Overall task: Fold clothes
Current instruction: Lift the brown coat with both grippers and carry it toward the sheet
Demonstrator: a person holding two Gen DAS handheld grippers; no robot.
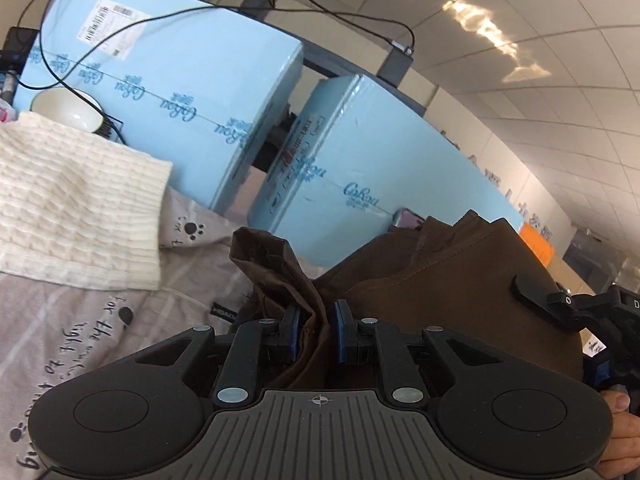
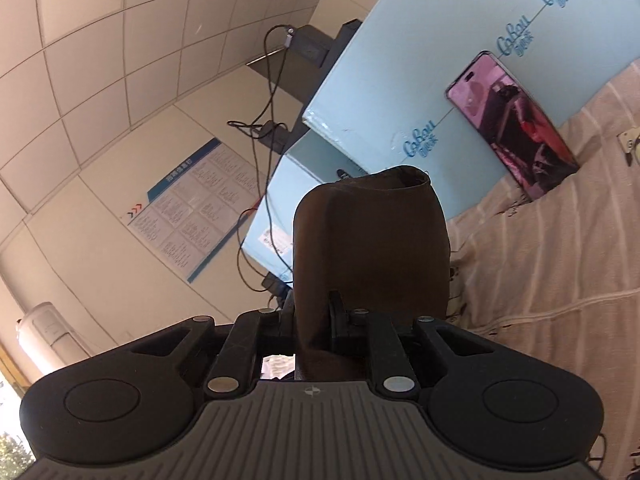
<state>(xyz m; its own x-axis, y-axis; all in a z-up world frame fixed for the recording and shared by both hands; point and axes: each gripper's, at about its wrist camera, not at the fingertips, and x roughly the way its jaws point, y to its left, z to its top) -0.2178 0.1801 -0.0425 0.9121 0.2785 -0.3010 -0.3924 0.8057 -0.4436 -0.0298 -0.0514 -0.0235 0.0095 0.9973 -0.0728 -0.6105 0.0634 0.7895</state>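
While both views are tilted up toward the ceiling, the same brown cloth is seen pinched in each tool.

Left gripper [image 1: 313, 330]: a bunched fold of the brown garment [image 1: 440, 280] is clamped between the blue pads [image 1: 343, 330]; the jaws are drawn in tight on the fabric.
Cloth at the left jaws: a crumpled brown flap is raised above and left of the pads, while the broad body of the garment is spread to the right and forward of them.
Right gripper [image 2: 312, 320]: a thick roll of the brown garment [image 2: 370, 240] is held between the jaws, which are closed on it; the cloth is passed down through the gap toward the tool body.
Cloth at the right jaws: an upright, tube-like hump is formed beyond the fingertips, with an open curled edge at its top.
Right tool in the left view: its black frame [image 1: 560, 308] is seen at the right edge, against the brown fabric.
Printed sheet [image 1: 100, 340]: a pale cover with paw prints and lettering is spread under the garment.
Cream knit [image 1: 76, 200]: laid folded on the sheet, left of the brown cloth and apart from it.
Blue boxes [image 1: 192, 92]: stood behind the work area; cables are draped over them.
White bowl [image 1: 68, 110]: set behind the knit, against a blue box.
Phone [image 2: 512, 124]: leaned against a blue box, its screen lit.
Thumb [image 1: 624, 432]: part of a hand is visible at the lower right of the left view.
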